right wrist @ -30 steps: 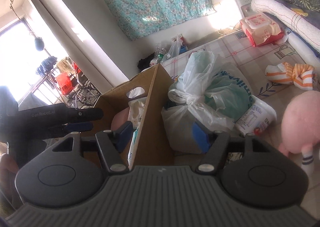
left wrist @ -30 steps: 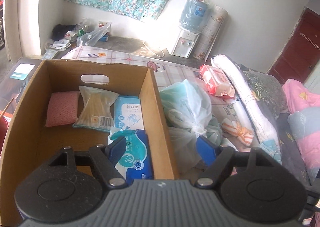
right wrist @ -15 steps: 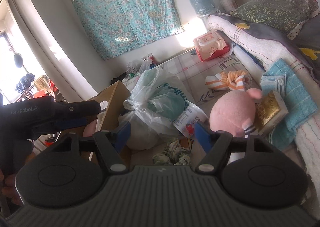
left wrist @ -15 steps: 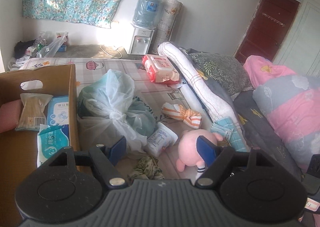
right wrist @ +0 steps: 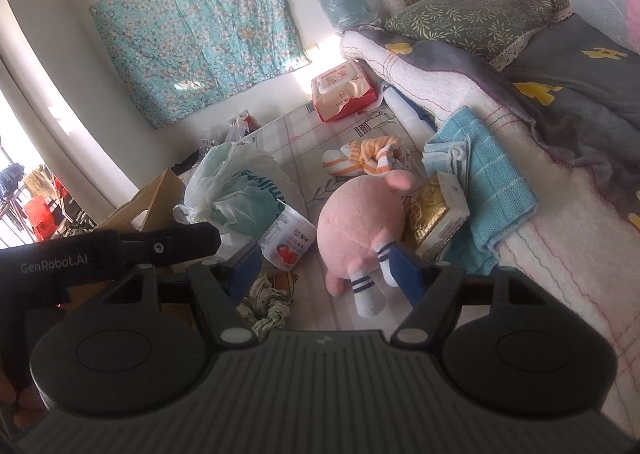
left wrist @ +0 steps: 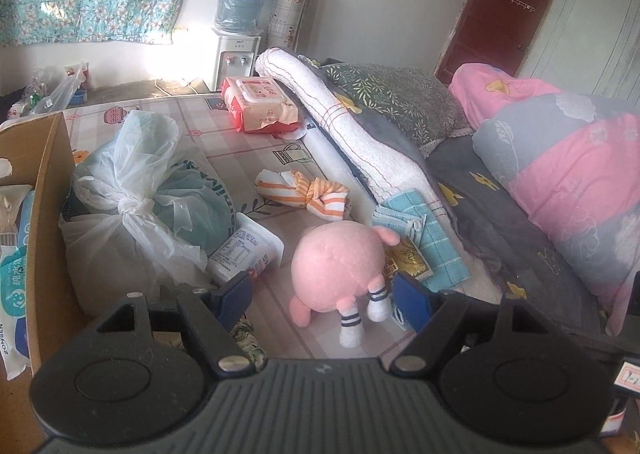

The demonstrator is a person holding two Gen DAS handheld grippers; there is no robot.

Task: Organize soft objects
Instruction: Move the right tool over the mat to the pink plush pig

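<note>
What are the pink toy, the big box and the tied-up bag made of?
Pink toy: plush fabric, by its fuzzy matte surface. Box: brown corrugated cardboard, seemingly, with a raw cut edge. Bag: thin translucent plastic film, glossy, crinkled and knotted.

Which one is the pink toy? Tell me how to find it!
Find the big tied plastic bag beside the cardboard box. Just right of it, past the white yoghurt tub, lies the pink plush toy. It is the only round, fuzzy pink thing with little white, navy-striped socks.

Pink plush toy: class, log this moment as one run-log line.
left gripper: open, empty | right gripper: open, empty | pink plush toy: on mat, ungrasped | cardboard box: left of the tied bags
</note>
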